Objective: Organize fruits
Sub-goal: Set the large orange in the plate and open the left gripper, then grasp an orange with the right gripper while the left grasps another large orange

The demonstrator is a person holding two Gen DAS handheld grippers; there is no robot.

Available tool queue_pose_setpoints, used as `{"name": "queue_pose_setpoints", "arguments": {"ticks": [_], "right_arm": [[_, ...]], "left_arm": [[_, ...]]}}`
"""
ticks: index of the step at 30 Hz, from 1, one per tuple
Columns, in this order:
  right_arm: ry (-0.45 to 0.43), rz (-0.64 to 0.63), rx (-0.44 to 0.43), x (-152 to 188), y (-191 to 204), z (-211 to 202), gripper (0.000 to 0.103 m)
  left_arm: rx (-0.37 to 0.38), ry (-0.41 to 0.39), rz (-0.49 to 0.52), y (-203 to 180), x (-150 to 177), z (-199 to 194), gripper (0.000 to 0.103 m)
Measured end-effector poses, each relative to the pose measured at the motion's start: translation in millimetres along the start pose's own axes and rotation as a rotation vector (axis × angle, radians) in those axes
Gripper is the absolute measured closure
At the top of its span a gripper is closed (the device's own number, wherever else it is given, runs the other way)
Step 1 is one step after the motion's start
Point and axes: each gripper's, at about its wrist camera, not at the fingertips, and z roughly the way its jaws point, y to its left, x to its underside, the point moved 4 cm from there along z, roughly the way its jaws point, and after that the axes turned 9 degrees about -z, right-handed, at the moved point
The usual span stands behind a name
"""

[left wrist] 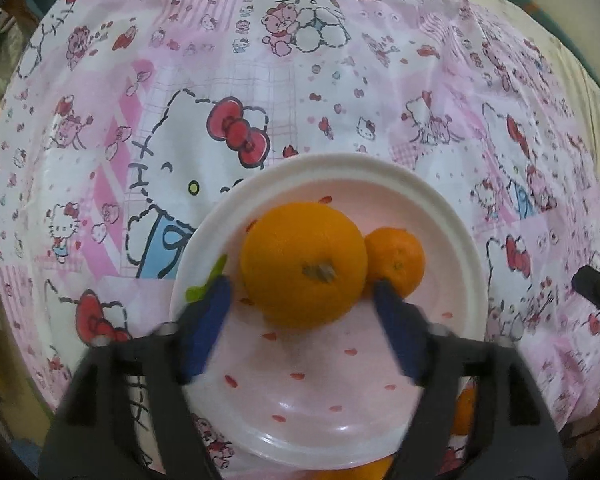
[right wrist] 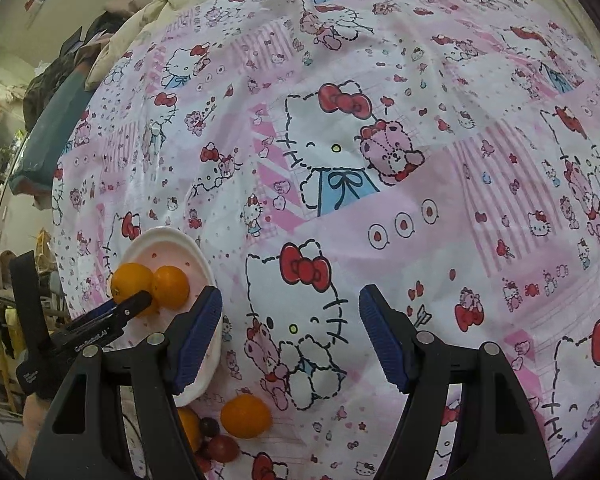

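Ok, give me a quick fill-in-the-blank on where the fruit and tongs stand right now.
1. The plate holds ___ oranges.
2. The left tongs are open around the ___ orange.
3. The right tongs hold ___.
4. The loose orange lies on the ___, off the plate.

Missing words: two; larger; nothing; bedsheet
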Motion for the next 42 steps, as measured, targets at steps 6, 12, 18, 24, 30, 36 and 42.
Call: {"name": "queue_pose_setpoints", "arguments": {"ticks": [6,12,18,24,30,36,42], "right_arm": [[0.025,-0.032,0.001,18.2,7.3,-4.2,0.029],[0.024,-0.079,-0.015,33.3,22.7,-21.2,0.029],[0.064,-0.077,-0.049,66.1,32.8,-23.0,0.029],[0.098,-0.063,-0.066,92.2,39.1,-16.8,0.029],[0.134,-0.099,-0.045,101.4,49.6,1.3,0.029],[0.168,-0.164,-0.009,101.8,59.9,25.4,0.032],[0.192,-0.242,0.007,101.5,78.6,42.9,0.047]], "left_arm": [[0.033,-0.024,-0.065,11.2,10.6,-24.2,0.023],[0.074,-0.047,-0.061,14.0,34.0,-62.4,0.023],[0.101,-0.028,-0.069,22.2,73.9,-81.2,0.023],[0.095,-0.021,-0.082,30.6,107.7,-94.8,0.023],[0.075,-0.016,-0.106,39.9,124.0,-96.2,0.023],[0.066,-0.013,-0.139,46.9,120.1,-89.3,0.023],[0.067,-0.006,-0.143,49.1,119.7,-85.5,0.023]]}}
